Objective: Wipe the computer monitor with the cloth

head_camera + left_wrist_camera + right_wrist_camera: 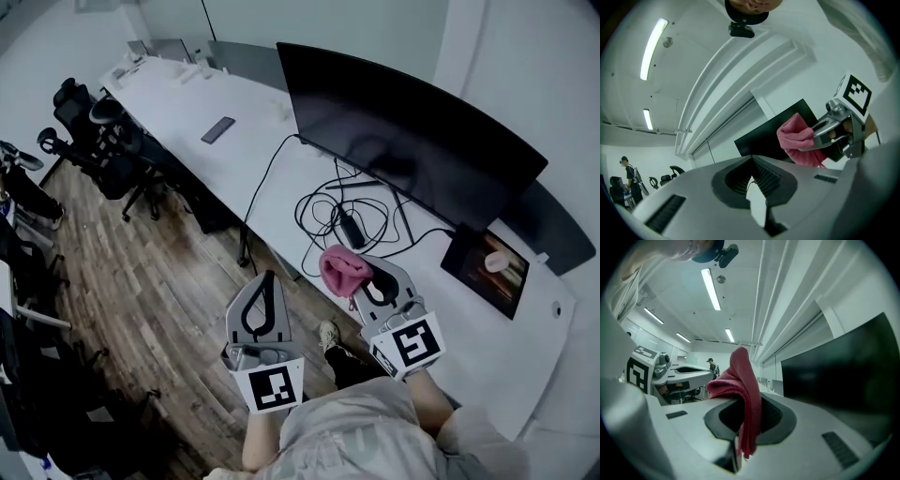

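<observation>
The wide black monitor (412,141) stands dark along the back of the white desk (281,169). My right gripper (361,284) hovers over the desk's front edge, well short of the screen, shut on a bunched pink cloth (344,270). In the right gripper view the cloth (743,380) stands up between the jaws and drapes down, with the monitor (843,376) to the right. My left gripper (270,277) is shut and holds nothing, out over the floor beside the desk. From the left gripper view I see the cloth (797,138) in front of the monitor (773,131).
Tangled black cables (347,211) lie on the desk below the monitor. A small lit screen (487,267) rests at the right, a dark flat device (217,129) farther left. Office chairs (103,141) stand on the wooden floor (141,281). A person (627,173) is far off.
</observation>
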`<action>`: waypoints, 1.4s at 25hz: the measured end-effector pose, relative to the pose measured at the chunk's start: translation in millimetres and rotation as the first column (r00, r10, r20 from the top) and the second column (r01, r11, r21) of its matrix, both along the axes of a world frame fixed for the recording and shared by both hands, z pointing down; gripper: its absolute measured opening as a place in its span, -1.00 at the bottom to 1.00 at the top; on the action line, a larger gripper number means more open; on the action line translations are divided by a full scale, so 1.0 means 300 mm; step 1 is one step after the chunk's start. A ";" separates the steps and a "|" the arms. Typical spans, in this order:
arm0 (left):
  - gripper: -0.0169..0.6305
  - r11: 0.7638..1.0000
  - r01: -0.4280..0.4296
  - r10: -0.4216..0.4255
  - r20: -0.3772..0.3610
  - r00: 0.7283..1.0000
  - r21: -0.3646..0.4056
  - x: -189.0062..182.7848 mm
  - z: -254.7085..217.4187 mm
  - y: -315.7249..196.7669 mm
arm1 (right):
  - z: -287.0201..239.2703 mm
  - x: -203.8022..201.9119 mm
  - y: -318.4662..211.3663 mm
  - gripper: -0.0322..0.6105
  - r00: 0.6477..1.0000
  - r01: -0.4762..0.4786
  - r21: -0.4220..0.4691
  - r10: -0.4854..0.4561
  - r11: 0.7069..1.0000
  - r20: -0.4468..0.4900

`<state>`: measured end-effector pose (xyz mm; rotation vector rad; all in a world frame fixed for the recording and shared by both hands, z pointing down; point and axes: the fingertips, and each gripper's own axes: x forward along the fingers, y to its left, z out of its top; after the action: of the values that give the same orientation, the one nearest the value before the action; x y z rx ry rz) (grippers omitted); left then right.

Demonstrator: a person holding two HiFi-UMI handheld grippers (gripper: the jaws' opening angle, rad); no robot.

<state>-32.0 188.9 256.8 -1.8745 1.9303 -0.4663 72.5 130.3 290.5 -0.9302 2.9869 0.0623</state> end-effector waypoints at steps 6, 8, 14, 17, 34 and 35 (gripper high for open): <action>-0.90 1.000 -0.011 0.011 -0.004 1.000 0.013 -0.130 -0.067 -0.347 | -0.040 -0.143 -0.329 -0.72 0.999 -0.019 0.000 0.019 1.000 0.034; -0.90 1.000 -0.008 0.009 -0.014 1.000 0.026 -0.166 -0.079 -0.439 | -0.046 -0.178 -0.413 -0.73 0.999 -0.034 0.010 0.033 0.999 0.038; -0.90 0.999 -0.022 0.024 -0.049 0.999 0.044 -0.228 -0.076 -0.642 | -0.044 -0.234 -0.602 -0.73 0.996 -0.082 0.029 0.081 0.996 0.048; -0.90 0.999 -0.032 0.034 -0.075 0.997 0.023 -0.243 -0.057 -0.692 | -0.041 -0.258 -0.645 -0.73 0.995 -0.091 0.028 0.090 0.995 0.045; -0.90 0.971 -0.238 0.235 -0.104 0.966 -0.018 -0.405 0.002 -0.934 | -0.022 -0.436 -0.806 -0.73 0.958 -0.284 0.020 0.285 0.958 -0.023; -0.90 0.969 -0.245 0.242 -0.105 0.965 -0.018 -0.413 0.004 -0.944 | -0.019 -0.448 -0.813 -0.73 0.956 -0.291 0.020 0.292 0.956 -0.024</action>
<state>-156.0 -94.4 257.9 -2.1592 1.7295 -0.3311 -61.9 -113.6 284.9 -1.3709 2.8409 0.1016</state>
